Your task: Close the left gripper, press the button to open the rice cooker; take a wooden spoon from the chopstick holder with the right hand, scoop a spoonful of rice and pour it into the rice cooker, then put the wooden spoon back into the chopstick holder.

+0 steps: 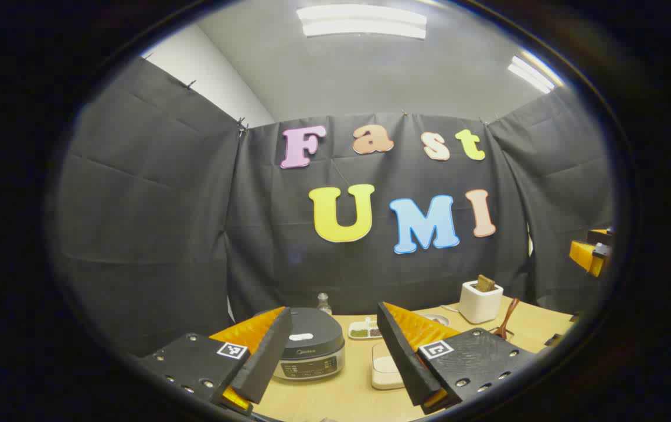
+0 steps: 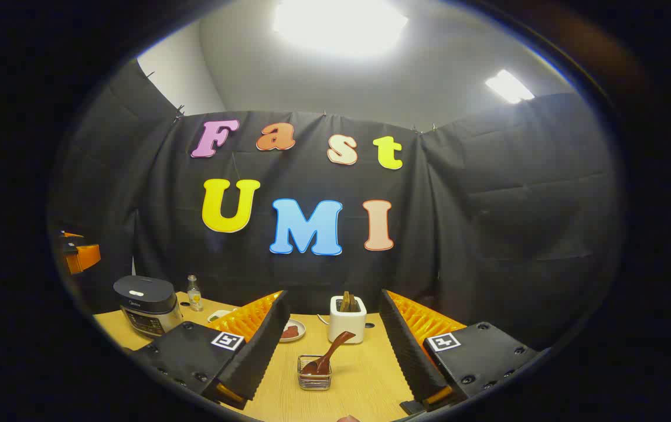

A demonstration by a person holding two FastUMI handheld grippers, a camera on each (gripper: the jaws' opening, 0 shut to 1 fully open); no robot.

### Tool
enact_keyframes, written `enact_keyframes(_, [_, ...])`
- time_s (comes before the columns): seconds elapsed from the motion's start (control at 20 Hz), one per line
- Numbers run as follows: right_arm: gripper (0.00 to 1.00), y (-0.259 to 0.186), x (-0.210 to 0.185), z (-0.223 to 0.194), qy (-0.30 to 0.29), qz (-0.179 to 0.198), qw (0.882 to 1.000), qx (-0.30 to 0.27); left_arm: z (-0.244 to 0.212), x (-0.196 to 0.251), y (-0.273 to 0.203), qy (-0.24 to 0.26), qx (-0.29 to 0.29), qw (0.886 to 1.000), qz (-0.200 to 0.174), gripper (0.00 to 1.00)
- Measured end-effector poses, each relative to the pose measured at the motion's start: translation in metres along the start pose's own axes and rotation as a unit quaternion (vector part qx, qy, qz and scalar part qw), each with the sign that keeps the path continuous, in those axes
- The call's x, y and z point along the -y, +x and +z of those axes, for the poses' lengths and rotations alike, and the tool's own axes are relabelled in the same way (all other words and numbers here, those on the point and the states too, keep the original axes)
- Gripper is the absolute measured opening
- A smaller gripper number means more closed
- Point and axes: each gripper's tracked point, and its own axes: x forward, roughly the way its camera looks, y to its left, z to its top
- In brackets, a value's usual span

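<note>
Progress entry: nothing of the task is appearing done yet. Rice cooker [image 1: 310, 346] is sitting on the table [image 1: 341, 398] with its lid down, its button unpressed as far as the left gripper view is showing. Left claw [image 1: 335, 351] is hovering above and short of the rice cooker, fingers standing well apart, holding nothing; closing them is, by my judgement, the first step outstanding. Pale rice container [image 1: 385, 366] is lying just beside the rice cooker, toward the right finger of that claw; its contents are too dim to tell. Right claw [image 2: 329, 346] is hanging with fingers wide apart, empty, aimed at the wire chopstick holder [image 2: 314, 372]. Wooden spoon [image 2: 326, 354] is leaning in the chopstick holder, handle tilting up toward the white toaster [image 2: 347, 319], which is standing just behind the holder. Small plate [image 2: 293, 330] and bottle [image 2: 194, 295] are resting farther back, the bottle just beside the rice cooker. Remaining, in my estimate: pressing the button, taking the spoon, scooping, pouring, returning the spoon.
</note>
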Motion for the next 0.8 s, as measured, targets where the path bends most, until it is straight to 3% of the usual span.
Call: enact_keyframes(0.8, [0.98,0.0010,0.0077,-0.0071,0.010,-0.003,1.000,-0.007,-0.0003,0.0023,-0.0084,0.000,-0.001,1.000,0.006,0.88])
